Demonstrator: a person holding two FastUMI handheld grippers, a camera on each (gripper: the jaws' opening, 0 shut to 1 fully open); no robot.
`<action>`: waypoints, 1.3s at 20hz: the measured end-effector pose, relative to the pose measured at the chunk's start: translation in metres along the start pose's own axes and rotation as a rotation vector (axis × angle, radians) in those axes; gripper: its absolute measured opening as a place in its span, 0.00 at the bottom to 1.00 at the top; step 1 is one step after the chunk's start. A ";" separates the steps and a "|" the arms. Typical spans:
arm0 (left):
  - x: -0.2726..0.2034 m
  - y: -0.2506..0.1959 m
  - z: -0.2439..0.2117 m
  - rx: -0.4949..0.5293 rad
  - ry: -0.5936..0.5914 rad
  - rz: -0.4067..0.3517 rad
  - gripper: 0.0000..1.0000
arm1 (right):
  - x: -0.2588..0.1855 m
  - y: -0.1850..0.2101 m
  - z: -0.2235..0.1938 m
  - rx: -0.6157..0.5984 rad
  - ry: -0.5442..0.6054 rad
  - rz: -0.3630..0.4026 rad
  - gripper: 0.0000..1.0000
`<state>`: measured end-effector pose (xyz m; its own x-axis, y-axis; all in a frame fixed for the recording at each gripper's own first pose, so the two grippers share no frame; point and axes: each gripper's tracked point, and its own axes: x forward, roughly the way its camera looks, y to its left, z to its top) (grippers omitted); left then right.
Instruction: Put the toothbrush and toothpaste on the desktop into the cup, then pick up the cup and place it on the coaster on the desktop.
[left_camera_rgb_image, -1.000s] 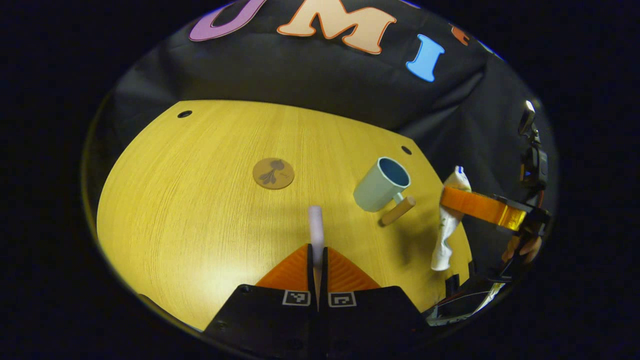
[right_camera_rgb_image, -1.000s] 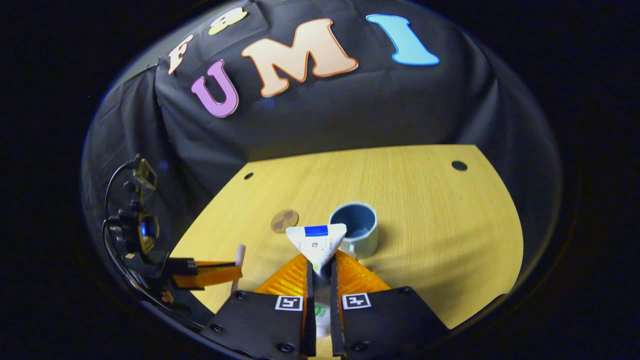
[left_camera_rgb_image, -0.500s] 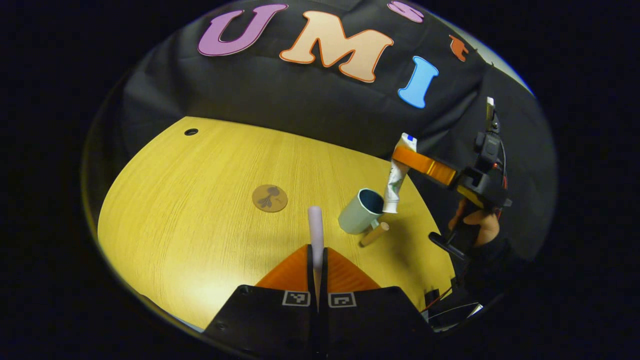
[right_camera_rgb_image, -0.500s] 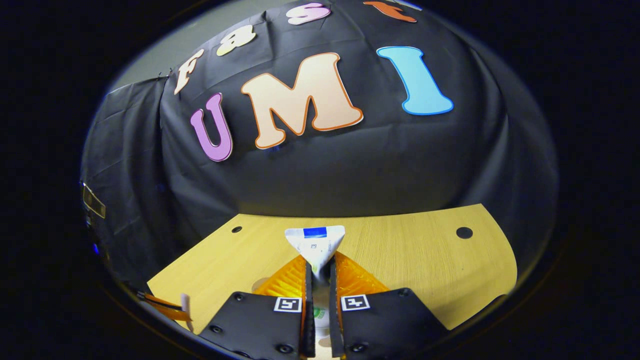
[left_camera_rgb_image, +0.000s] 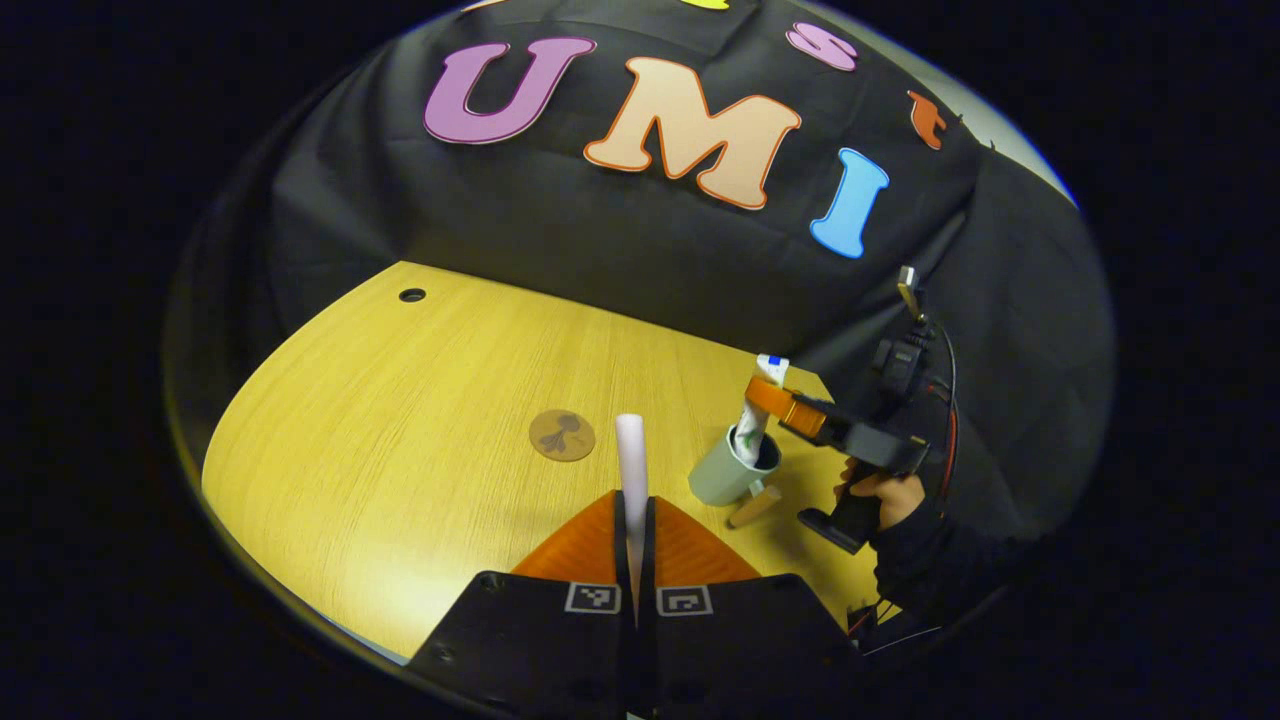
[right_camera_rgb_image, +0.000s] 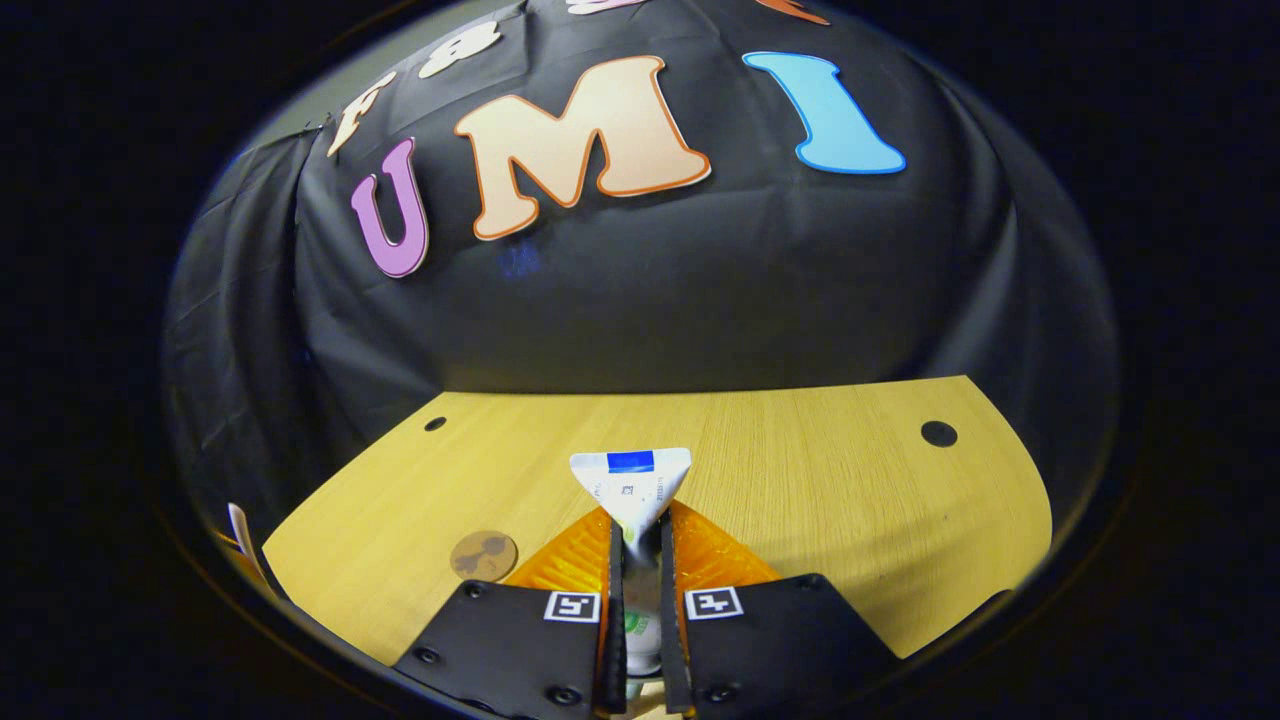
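Note:
A pale toothbrush handle (left_camera_rgb_image: 632, 462) sticks up from my left gripper (left_camera_rgb_image: 634, 520), which is shut on it above the near part of the wooden table (left_camera_rgb_image: 400, 400). To the right stands a pale green cup (left_camera_rgb_image: 722, 478) with a wooden handle (left_camera_rgb_image: 754, 507). The white toothpaste tube (left_camera_rgb_image: 755, 425) stands nearly upright with its lower end inside the cup, and my right gripper (left_camera_rgb_image: 766, 396) is shut on its upper part. In the right gripper view the tube's flat crimped end (right_camera_rgb_image: 631, 483) rises between the fingers of that gripper (right_camera_rgb_image: 640, 545). The round brown coaster (left_camera_rgb_image: 562, 436) lies left of the cup.
A person's hand (left_camera_rgb_image: 887, 493) in a dark sleeve holds the right gripper at the table's right edge. The coaster (right_camera_rgb_image: 484, 555) lies left of the right gripper's fingers. Small dark holes (left_camera_rgb_image: 412, 295) (right_camera_rgb_image: 938, 433) mark the table's far corners. Black cloth backs the table.
My right gripper carried the toothpaste from beside the table's edge to over the cup and lowered its lower end inside. The left gripper, still holding the toothbrush, drew back a little.

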<state>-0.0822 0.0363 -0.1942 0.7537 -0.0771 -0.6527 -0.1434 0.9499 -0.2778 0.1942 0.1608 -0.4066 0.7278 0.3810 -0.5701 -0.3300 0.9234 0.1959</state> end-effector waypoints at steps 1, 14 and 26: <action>0.001 -0.002 0.003 -0.003 -0.002 0.001 0.00 | -0.002 0.000 -0.001 0.001 0.000 -0.003 0.17; 0.086 -0.081 0.081 0.009 -0.174 -0.210 0.00 | -0.133 -0.055 -0.011 0.129 -0.021 -0.059 0.98; 0.192 -0.127 0.074 -0.076 -0.209 -0.263 0.00 | -0.223 -0.148 -0.060 0.249 0.050 -0.275 0.98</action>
<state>0.1287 -0.0771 -0.2318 0.8850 -0.2455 -0.3957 0.0320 0.8798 -0.4742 0.0447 -0.0637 -0.3565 0.7365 0.1197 -0.6657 0.0347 0.9762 0.2139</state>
